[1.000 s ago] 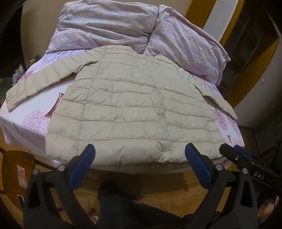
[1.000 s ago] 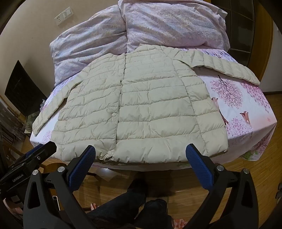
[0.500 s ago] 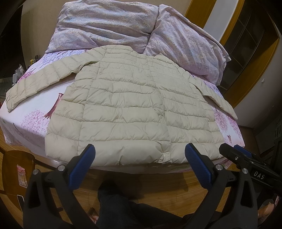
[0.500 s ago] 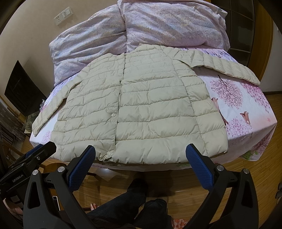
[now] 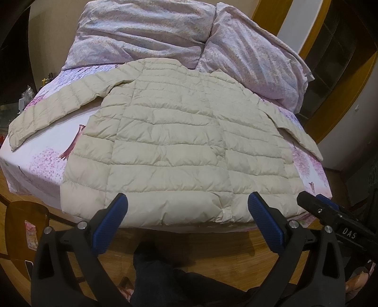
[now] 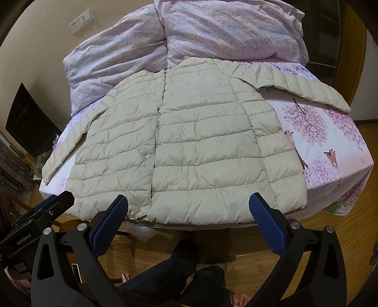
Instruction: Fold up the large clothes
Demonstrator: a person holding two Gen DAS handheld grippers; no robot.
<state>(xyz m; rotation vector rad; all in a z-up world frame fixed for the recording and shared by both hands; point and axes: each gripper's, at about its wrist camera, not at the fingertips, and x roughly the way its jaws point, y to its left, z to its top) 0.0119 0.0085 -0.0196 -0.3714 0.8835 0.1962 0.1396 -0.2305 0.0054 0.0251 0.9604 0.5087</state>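
Broadly, we are looking at a bed (image 5: 35,163) covered in a white sheet printed with pink blossom trees, standing on a wooden floor (image 6: 342,226). At its far end lies a bunched lilac duvet (image 5: 146,35), heaped against the wall.

Spread flat across the sheet is the cream quilted jacket (image 5: 179,146), front side up with its snap placket closed down the middle. Its hem lies along the near edge of the bed, its collar touches the duvet, and both sleeves angle outward and down toward the sides of the bed.

Below the hem we see a person's dark trouser legs (image 6: 179,271) over the floor.

Our left gripper (image 5: 187,219) hangs just short of the hem, jaws spread wide and holding nothing; the blue pads (image 5: 109,224) frame the lower middle of the jacket without touching it. Our right gripper (image 6: 189,220) hangs likewise at the near edge, jaws wide apart and empty. Each gripper shows at the edge of the other's view.

A white wall socket (image 6: 80,21) sits above the duvet, and a small pale object on the floor, possibly a phone (image 6: 76,272), is too dim for us to identify.
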